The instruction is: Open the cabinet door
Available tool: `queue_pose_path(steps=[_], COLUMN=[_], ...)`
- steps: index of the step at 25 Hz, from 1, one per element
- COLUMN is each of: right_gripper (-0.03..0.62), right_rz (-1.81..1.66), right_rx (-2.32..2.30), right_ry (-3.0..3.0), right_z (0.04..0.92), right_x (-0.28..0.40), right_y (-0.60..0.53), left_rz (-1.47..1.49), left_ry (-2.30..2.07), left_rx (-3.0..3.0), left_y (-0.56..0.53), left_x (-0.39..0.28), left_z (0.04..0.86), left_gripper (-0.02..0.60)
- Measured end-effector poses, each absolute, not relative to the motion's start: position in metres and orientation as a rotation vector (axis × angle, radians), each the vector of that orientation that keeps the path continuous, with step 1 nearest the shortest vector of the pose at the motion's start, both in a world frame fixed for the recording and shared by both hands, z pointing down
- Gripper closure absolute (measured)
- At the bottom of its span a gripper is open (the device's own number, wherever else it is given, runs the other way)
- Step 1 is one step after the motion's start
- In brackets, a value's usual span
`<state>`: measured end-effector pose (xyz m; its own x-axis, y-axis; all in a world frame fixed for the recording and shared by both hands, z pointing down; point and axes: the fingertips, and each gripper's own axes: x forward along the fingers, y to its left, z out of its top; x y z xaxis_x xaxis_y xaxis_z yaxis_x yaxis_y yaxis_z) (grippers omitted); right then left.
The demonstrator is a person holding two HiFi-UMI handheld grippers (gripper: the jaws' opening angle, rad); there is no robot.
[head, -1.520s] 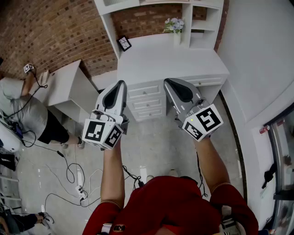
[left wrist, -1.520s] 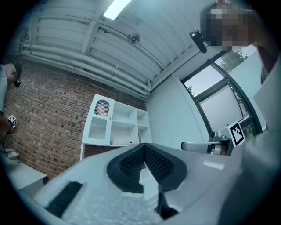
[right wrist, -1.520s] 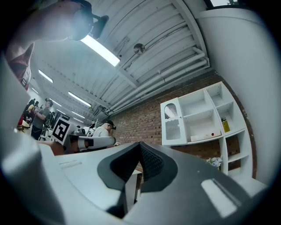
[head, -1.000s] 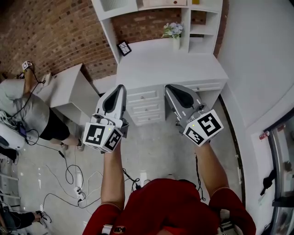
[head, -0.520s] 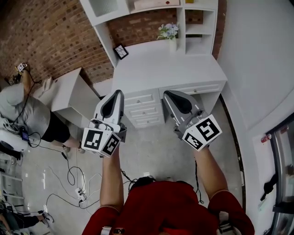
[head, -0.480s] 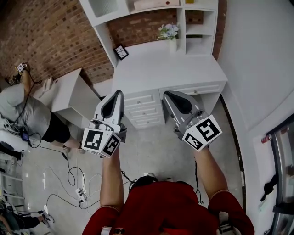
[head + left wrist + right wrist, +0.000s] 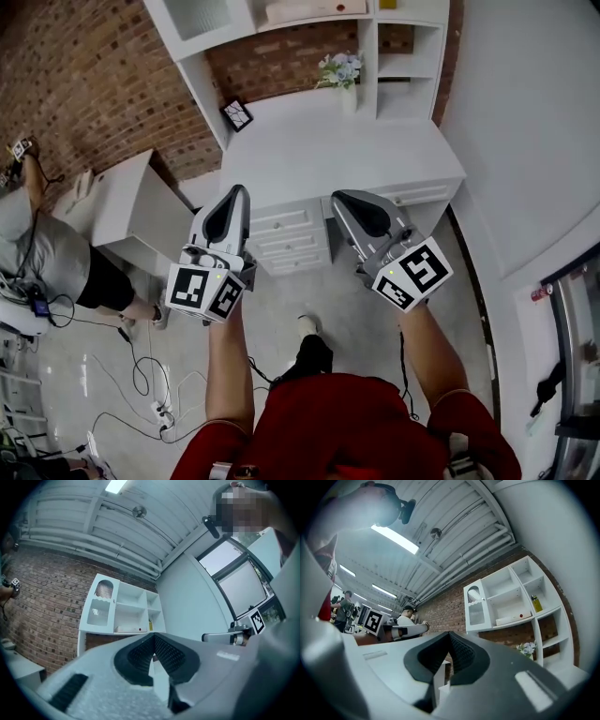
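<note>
The white hutch on the desk has a glass-fronted cabinet door (image 7: 202,14) at its upper left, and it is closed. The same cabinet door (image 7: 101,604) appears in the left gripper view and, as the cabinet door (image 7: 476,606), in the right gripper view. My left gripper (image 7: 234,192) hovers in front of the desk drawers, jaws together and holding nothing. A little to its right, my right gripper (image 7: 342,197) is at the same height, also shut and empty. Both point slightly upward and are well short of the hutch.
The white desk (image 7: 375,141) carries a flower vase (image 7: 342,75) and a small framed picture (image 7: 236,114). Drawers (image 7: 291,234) sit below its top. A low white table (image 7: 117,202) and a person (image 7: 47,253) are at the left. Cables (image 7: 141,375) lie on the floor.
Both grippers have come forward toward the desk, and the desk now lies closer below them. My foot has stepped into view on the floor.
</note>
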<state>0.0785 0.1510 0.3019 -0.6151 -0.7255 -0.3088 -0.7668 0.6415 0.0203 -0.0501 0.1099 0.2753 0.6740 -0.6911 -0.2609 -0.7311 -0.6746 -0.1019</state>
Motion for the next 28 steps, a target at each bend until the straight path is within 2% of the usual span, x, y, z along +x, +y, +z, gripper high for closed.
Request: queue_pose_path(steps=[16,28], right_gripper=[0.582,0.582], right_rz=[0.285,0.243], right_rx=[-1.276,-1.327], right_ry=[2.577,2.555], right_z=[0.265,0.259], right_x=[0.023,0.021], right_y=[-0.100,-0.209], left_rz=[0.335,0.377], left_ry=[1.013,1.006], left_rx=[-2.706,-2.754], left_y=[-0.135,-0.234], left_x=[-0.095,-0.107], left_z=[0.260,0.269], left_gripper=[0.581,0.581])
